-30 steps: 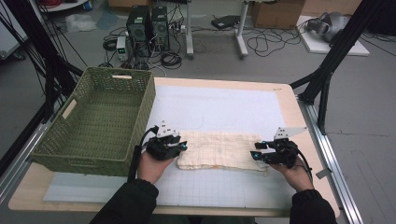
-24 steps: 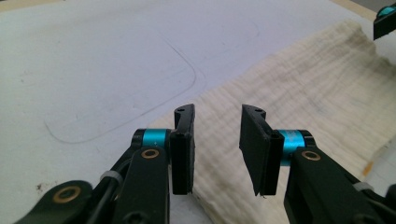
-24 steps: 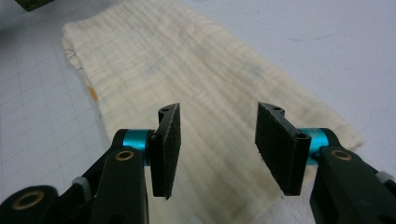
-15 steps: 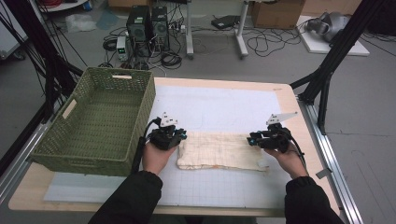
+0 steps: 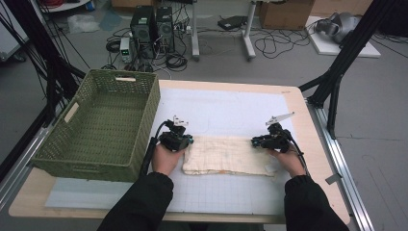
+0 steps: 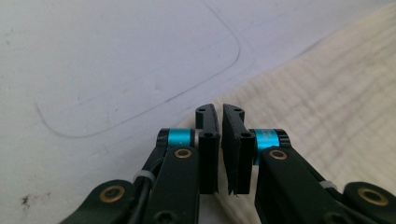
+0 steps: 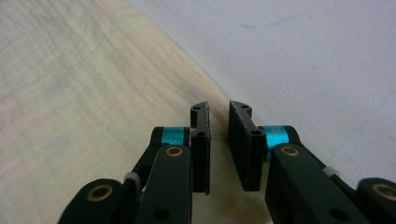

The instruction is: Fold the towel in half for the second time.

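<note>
- High view: we see a cream folded cloth [image 5: 227, 155] lying flat on the white mat of the tabletop [image 5: 231, 86], near the front edge, with a green woven basket [image 5: 103, 122] just to its left; the left hand-held gripper [image 5: 177, 141] sits at the cloth's far left corner and the right hand-held gripper [image 5: 269, 141] at its far right corner
- Left gripper view: the left hand-held gripper [image 6: 219, 140] has its jaws drawn to a narrow slit, hovering over the cloth's [image 6: 327, 107] edge where it meets the mat; we cannot tell whether any fabric is pinched between them
- Right gripper view: the right hand-held gripper [image 7: 219, 140] shows a slightly wider but narrow gap, poised over the cloth's [image 7: 84, 93] edge, with nothing visibly gripped
- We judge the cloth light, soft and limp, with a crinkled weave that should not slip; it will sag and unfold unless held at two corners, so pinching all layers at the far corners seems best
</note>
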Tool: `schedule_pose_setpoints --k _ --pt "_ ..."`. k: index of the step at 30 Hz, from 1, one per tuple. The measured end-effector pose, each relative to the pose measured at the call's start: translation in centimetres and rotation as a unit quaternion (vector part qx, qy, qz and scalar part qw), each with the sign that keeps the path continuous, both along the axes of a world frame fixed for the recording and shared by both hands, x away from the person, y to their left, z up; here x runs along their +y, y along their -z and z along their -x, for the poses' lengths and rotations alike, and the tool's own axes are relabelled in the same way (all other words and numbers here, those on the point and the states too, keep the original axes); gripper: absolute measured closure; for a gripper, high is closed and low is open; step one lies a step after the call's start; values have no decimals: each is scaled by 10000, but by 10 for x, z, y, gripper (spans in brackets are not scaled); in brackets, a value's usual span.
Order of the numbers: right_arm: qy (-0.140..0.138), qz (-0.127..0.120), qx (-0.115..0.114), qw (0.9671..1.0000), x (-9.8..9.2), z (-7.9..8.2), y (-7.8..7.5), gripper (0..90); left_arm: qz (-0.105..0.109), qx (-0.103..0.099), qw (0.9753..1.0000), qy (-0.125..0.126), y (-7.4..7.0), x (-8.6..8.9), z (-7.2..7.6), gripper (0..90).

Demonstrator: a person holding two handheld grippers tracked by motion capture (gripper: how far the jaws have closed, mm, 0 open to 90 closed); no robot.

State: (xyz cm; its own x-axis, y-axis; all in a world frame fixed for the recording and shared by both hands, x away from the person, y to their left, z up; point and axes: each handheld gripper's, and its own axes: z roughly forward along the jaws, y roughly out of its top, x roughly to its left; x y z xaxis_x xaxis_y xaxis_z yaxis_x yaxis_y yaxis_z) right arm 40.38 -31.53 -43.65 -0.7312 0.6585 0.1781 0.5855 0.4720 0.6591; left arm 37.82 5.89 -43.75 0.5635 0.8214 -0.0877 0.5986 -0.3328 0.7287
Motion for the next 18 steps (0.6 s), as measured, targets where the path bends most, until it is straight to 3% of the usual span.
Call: schedule_pose_setpoints --k 3,11,14,16,17,18 --pt "66 117 -98 9999 -5 0 0 758 -118 -72 9999 11 1 -1 0 815" --pt "342 22 -148 9993 -28 10 2 737 -316 -219 9992 103 2 -5 3 807" --pt "245 -30 -161 9996 -27 11 -3 694 -210 -329 9992 64 -2 -5 4 688" --pt "212 -257 -302 9990 -30 11 -9 682 82 -451 9989 -41 -8 -1 5 657" --pt "240 -308 -242 9989 -32 10 -13 659 181 -512 9985 -77 -11 1 4 648" --pt "252 -298 -209 9990 -33 8 -17 646 116 -516 9986 -72 -13 2 3 645"
